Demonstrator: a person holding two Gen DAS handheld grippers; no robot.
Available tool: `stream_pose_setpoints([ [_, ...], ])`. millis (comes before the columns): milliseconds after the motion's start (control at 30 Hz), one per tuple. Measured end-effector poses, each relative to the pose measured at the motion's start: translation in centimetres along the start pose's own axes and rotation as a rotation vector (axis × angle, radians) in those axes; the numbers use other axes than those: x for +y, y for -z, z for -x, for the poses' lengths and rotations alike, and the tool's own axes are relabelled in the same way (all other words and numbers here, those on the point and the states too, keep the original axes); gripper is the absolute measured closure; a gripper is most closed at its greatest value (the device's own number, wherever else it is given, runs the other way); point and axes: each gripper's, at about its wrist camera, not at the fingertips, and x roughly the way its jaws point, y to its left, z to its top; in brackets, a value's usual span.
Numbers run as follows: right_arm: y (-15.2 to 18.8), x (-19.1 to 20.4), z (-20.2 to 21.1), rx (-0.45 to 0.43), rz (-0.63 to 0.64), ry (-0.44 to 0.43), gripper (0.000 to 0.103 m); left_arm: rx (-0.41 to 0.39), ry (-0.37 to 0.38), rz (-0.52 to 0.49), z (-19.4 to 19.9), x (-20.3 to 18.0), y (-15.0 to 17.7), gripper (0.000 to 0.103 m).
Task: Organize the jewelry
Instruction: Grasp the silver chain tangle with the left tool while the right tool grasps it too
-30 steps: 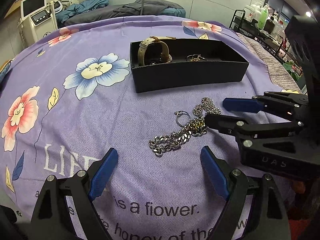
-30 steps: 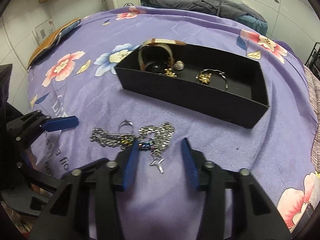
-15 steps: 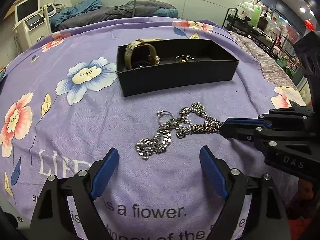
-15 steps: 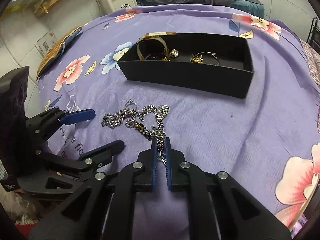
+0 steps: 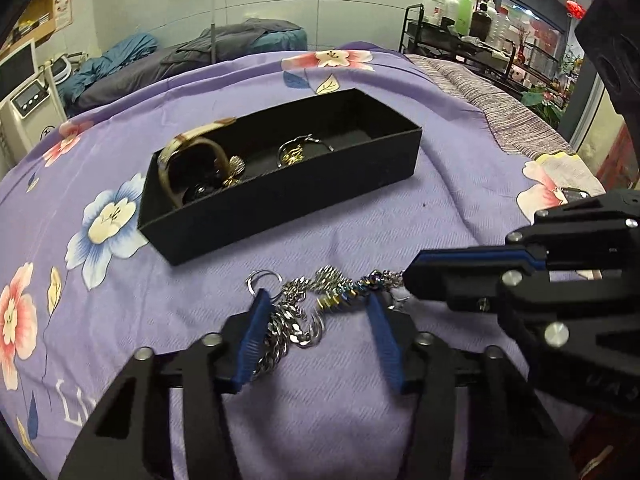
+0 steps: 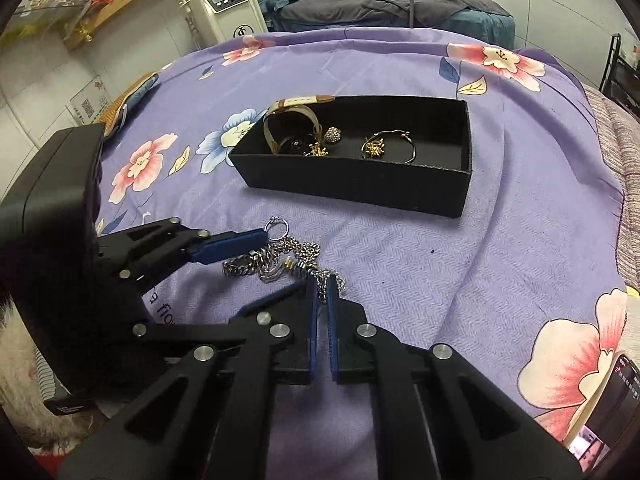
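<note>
Clamped on one end of the silver chain (image 6: 280,264) by the right gripper (image 6: 322,292), pads nearly together with links pinched between them, plain in the right wrist view. Straddling the heap of the same chain (image 5: 296,320) from the other side, the left gripper (image 5: 318,312), spread wide with a blue pad on either flank and nothing squeezed; left pad (image 5: 256,328) touching or just beside the links, hard to say which. Lying on the purple floral cloth (image 6: 460,264), in front of the black box (image 6: 360,192) and apart from it. Shown only from the right wrist: the full floor of the box, with the tan-strapped watch (image 6: 292,120) upright at the left end, a small sparkly charm (image 6: 333,134) just beside it, gold pieces (image 6: 374,149) with a thin hoop near the middle, and a phone (image 6: 604,412) cut off at the lower right edge. Shown only from the left wrist: a shelf rack of bottles (image 5: 464,12) beyond the bed, and the right gripper (image 5: 404,280) side-on, its tip meeting the chain. A small silver ring (image 5: 262,280) at the far edge of the heap, seen in both views. Watch (image 5: 192,160) partly hidden behind the near wall of the box (image 5: 280,208) in the left view. Tangle too dense to tell one chain from several; multicoloured links in the middle blurred. Printed lettering on the cloth mostly covered by the tools.
</note>
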Motion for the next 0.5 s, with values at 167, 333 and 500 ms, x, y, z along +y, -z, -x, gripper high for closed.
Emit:
stream_pose_setpoints([
  [167,0.0,-0.3,0.4,-0.004,-0.007,0.001,0.098,-0.002,0.011,0.006,-0.1,-0.3,-0.4,0.09],
  [333,-0.5,-0.1,1.1,-0.027,-0.005,-0.001,0.098,-0.021,0.006,0.062,0.8,1.1,-0.5,0.098],
  [500,-0.7,0.0,1.5,-0.04,-0.007,-0.005,0.098,-0.033,0.004,0.102,1.9,2.7,-0.6,0.099],
])
